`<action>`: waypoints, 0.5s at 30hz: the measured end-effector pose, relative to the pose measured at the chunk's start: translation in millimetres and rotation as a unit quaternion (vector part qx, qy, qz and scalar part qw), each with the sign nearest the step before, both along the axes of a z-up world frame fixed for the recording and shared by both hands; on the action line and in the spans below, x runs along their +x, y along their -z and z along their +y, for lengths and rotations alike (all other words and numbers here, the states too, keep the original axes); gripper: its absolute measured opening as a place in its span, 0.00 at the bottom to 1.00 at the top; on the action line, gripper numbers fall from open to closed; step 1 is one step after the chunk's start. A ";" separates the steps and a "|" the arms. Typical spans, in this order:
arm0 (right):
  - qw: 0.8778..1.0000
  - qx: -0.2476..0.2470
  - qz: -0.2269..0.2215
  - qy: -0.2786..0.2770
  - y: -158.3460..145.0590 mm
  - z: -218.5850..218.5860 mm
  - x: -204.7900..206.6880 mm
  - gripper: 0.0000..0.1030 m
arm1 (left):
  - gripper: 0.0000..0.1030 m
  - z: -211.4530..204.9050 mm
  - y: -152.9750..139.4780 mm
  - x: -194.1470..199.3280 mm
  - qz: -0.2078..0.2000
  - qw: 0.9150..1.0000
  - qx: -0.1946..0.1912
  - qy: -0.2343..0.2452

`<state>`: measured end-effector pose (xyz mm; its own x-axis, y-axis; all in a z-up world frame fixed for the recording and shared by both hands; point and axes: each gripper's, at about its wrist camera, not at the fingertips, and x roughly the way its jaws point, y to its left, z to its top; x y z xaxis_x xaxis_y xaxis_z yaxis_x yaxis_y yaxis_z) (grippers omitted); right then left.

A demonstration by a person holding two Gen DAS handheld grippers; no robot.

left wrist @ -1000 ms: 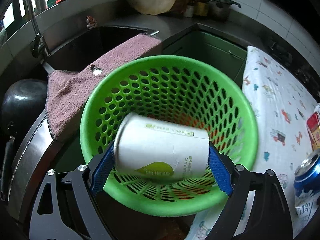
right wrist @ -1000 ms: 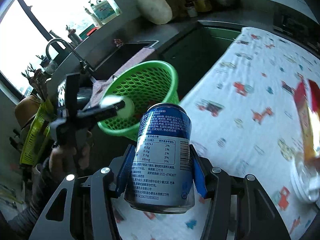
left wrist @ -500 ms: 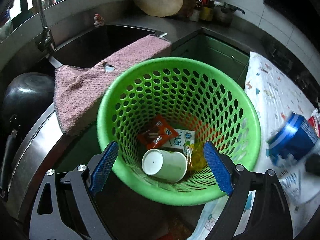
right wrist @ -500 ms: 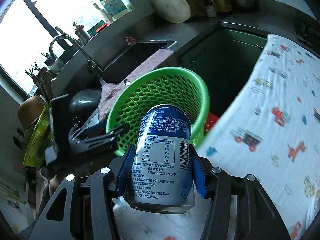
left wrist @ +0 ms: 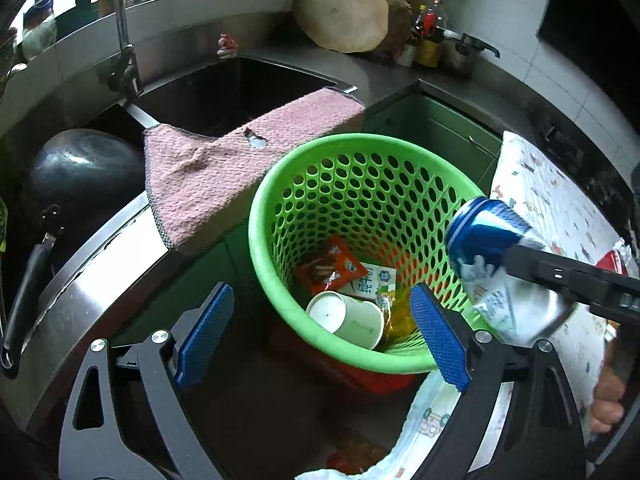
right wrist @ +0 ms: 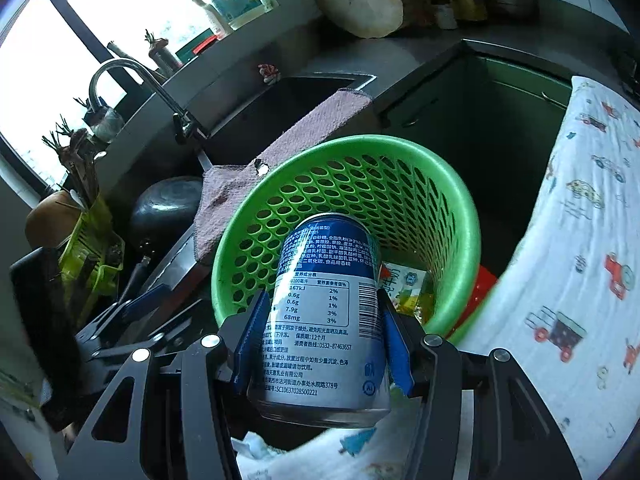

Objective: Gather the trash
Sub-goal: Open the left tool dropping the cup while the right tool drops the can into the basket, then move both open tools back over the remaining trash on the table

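Observation:
A green perforated basket [left wrist: 264, 216] [right wrist: 460, 216] stands between the sink counter and a cloth-covered table. Inside lie a white paper cup [left wrist: 352, 320], a red snack wrapper [left wrist: 332, 268] and a small carton [left wrist: 376, 280]. My left gripper [left wrist: 320, 332] is open and empty, just in front of the basket's near rim. My right gripper [right wrist: 320, 336] is shut on a blue and silver drink can [right wrist: 324, 320] and holds it over the basket's near rim. The can also shows in the left wrist view [left wrist: 492, 248] at the basket's right rim.
A pink towel [left wrist: 224, 168] hangs over the sink edge left of the basket. A dark pan [left wrist: 80, 168] sits in the sink [left wrist: 224, 92], with a tap [left wrist: 120, 40] behind. The table with a printed cloth [right wrist: 580, 240] is on the right. A round board [left wrist: 340, 12] and bottles stand at the back.
My left gripper opened and dropped the white cup into the basket, then drew back. My right gripper carried the can from over the table to the basket's rim.

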<state>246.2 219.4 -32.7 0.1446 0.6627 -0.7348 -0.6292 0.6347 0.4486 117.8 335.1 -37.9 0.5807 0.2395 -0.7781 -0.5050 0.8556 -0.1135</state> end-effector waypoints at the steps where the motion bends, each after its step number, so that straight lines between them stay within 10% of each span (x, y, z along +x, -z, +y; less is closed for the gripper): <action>1: 1.000 0.000 0.000 0.000 1.1 2.0 1.6 0.50 | 0.86 0.2 0.1 -1.0 0.000 1.000 0.000 -0.001; 15: 1.000 -0.001 -0.024 0.005 1.6 -3.1 5.6 0.63 | 0.87 -5.2 -0.9 -3.8 -0.001 1.000 -0.003 -0.001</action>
<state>251.8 216.3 -34.2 0.1860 0.6591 -0.7287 -0.6432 0.6423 0.4167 114.1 329.9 -37.1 0.5810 0.2356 -0.7790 -0.5064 0.8540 -0.1195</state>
